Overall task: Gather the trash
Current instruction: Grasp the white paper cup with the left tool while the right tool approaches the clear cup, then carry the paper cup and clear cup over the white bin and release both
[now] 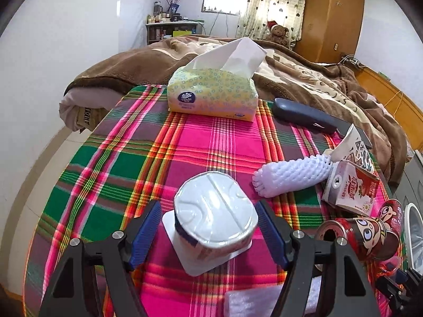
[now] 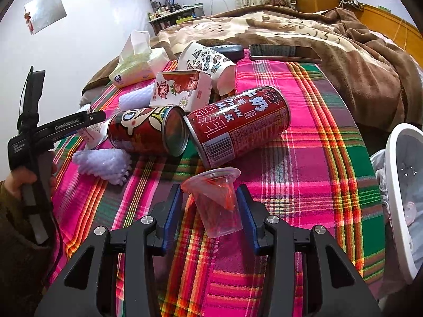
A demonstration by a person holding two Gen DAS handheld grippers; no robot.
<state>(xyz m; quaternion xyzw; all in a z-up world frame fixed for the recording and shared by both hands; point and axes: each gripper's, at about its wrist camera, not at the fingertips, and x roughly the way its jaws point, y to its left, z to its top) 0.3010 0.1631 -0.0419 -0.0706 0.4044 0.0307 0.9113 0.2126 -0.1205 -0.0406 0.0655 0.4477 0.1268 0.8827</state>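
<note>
Risk: both jaws released, right gripper (image 2: 208, 208) straddling thin clear plastic cup (image 2: 216, 203), left gripper (image 1: 208, 235) straddling upturned yogurt cup (image 1: 214, 211); closing may crush/squirt either.

We see a table under a plaid cloth (image 2: 312, 142). On it lie a tissue pack (image 1: 211, 93), two foam nets (image 1: 290, 174) (image 2: 105, 165), a yogurt cup (image 1: 214, 216), a milk carton (image 2: 182, 89), two red cans (image 2: 148, 132) (image 2: 238, 124), a paper cup (image 2: 206, 63), a clear plastic cup (image 2: 216, 203), a phone (image 2: 285, 52) and a dark case (image 1: 304, 116).
</note>
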